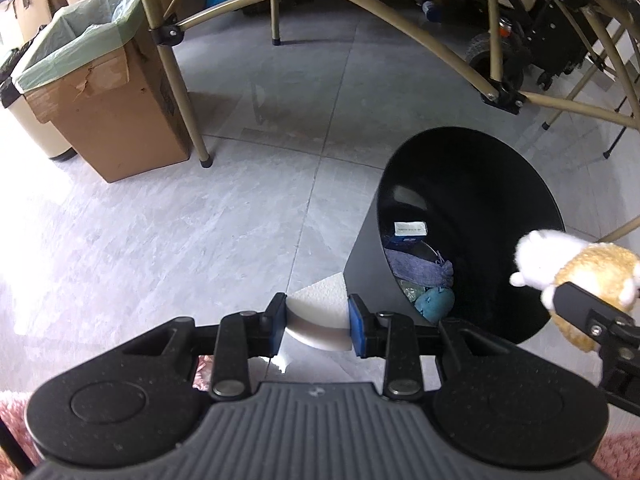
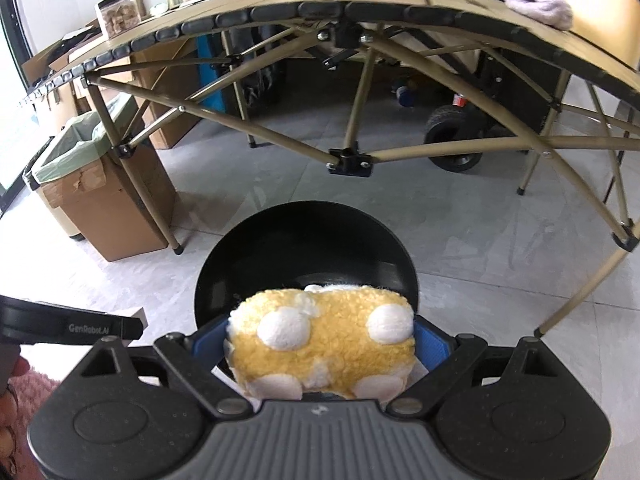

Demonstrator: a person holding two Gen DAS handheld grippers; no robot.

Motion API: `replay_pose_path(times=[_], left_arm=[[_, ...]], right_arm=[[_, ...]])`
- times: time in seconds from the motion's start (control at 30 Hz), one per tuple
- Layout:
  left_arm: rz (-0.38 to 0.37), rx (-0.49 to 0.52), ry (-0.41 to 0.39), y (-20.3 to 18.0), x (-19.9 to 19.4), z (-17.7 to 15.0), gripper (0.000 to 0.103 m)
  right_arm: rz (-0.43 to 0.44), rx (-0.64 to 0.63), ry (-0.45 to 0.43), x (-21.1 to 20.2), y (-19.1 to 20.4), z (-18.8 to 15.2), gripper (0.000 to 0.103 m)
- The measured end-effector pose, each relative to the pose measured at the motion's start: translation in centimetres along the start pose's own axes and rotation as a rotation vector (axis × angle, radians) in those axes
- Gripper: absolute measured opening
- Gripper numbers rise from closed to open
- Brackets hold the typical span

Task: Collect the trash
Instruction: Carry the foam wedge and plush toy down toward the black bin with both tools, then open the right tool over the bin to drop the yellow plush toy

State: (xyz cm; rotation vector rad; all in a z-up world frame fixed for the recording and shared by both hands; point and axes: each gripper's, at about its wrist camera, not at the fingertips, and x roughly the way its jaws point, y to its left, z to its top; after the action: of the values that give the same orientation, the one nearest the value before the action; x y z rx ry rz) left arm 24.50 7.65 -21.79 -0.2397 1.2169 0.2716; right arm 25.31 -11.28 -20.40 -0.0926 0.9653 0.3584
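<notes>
A black round trash bin stands on the grey tile floor and shows in the right wrist view too. Inside it lie a small white-and-blue box, a purple cloth and a teal lump. My left gripper is shut on a white foam piece, held left of the bin's rim. My right gripper is shut on a yellow-and-white plush toy, held over the bin's near rim. The toy also shows in the left wrist view.
A folding table with tan legs spans the back, with clutter on top. A cardboard box lined with a green bag stands at the left. A black wheeled cart sits behind the table. A pink rug lies near me.
</notes>
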Motion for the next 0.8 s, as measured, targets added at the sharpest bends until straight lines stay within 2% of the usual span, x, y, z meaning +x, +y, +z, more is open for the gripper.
replay_pose_path(times=[0.37,0.8], left_arm=[[0.025,-0.038,-0.001,1.1,0.2,0.9,0.033],[0.052,-0.017,0.005,0.5,0.7,1.4,0.033]], right_arm=[[0.019,-0.027,0.060,4.2,1.3,1.6,0.093],[0.027,-0.001,0.169,9.2,1.8,1.9,0.093]])
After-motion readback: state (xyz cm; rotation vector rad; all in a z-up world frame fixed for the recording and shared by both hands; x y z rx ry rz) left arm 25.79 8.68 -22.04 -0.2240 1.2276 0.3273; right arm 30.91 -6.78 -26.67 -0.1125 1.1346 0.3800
